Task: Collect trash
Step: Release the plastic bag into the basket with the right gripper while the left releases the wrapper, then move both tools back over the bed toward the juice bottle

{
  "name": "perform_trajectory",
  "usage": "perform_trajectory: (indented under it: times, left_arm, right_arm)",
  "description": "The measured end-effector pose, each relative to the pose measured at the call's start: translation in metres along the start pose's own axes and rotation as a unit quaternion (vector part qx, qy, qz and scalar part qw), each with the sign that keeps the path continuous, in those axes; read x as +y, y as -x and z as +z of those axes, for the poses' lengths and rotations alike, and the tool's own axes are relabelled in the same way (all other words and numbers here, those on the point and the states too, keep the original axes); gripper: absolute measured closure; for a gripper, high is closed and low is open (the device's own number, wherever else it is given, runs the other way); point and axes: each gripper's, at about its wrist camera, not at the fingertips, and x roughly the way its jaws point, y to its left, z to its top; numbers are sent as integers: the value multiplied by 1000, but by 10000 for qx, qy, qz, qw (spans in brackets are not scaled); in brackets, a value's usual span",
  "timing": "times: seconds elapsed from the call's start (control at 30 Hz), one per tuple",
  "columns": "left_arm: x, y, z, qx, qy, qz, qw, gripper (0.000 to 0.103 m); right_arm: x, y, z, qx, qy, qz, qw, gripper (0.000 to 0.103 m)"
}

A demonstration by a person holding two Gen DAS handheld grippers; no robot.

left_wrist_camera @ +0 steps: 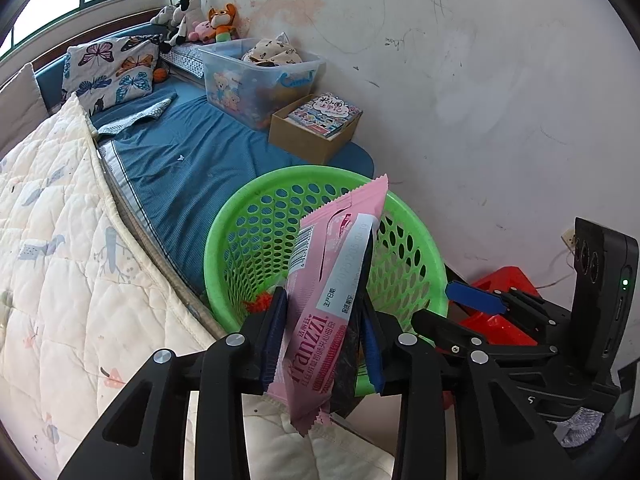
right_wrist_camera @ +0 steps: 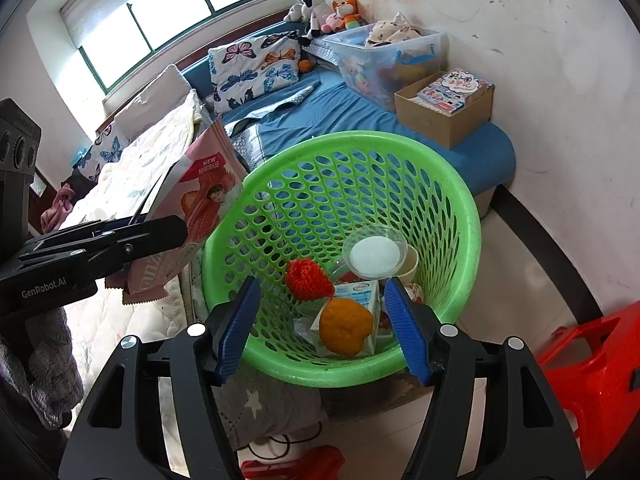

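Bed (left_wrist_camera: 192, 160) with blue sheet running along the marked wall, serving as backdrop and as the side against which the green basket (right_wrist_camera: 452, 208) stands, near the bed's foot end, open mouth tilted toward both cameras, probably so that trash can be dropped in from this side. Basket perforated all round, already loaded: orange fruit-like item (right_wrist_camera: 345, 326), red fuzzy ball (right_wrist_camera: 307, 279), clear plastic lid or cup with white disc (right_wrist_camera: 375, 255), small carton (right_wrist_camera: 362, 292) beneath. Right claw (right_wrist_camera: 322, 326) held just above the near rim, fingers well apart, nothing between them; judged to be standing by or steadying rather than carrying. Left claw (left_wrist_camera: 320, 332) clamped on the pink wrapper (left_wrist_camera: 340, 272), gripped across its lower half so the upper half stands up free, beside the basket rim on the bed side and not yet over the opening. Wrapper: flat, long, glossy pink snack packet with serrated end seals, barcode, white date strip, "franzzi" lettering; light and limp, likely to flutter on release, so release best made over the basket mouth
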Motion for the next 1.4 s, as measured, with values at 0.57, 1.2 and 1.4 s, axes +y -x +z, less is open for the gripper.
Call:
perform_trajectory:
  times: [0.57,1.2,1.4]
  left_arm:
    - [3,3,2,-50,151,-130,9998,63]
    - [35,53,-35,-293,35,242,9993,54]
    - [73,87,-60,-444,176,671,9966,49]
  right_arm:
    - [0,8,0,-58,-24,-30,10000,36]
    - [21,14,-3,-89,168,73,9998,31]
    - [43,15,-3,-94,349,218,9991,30]
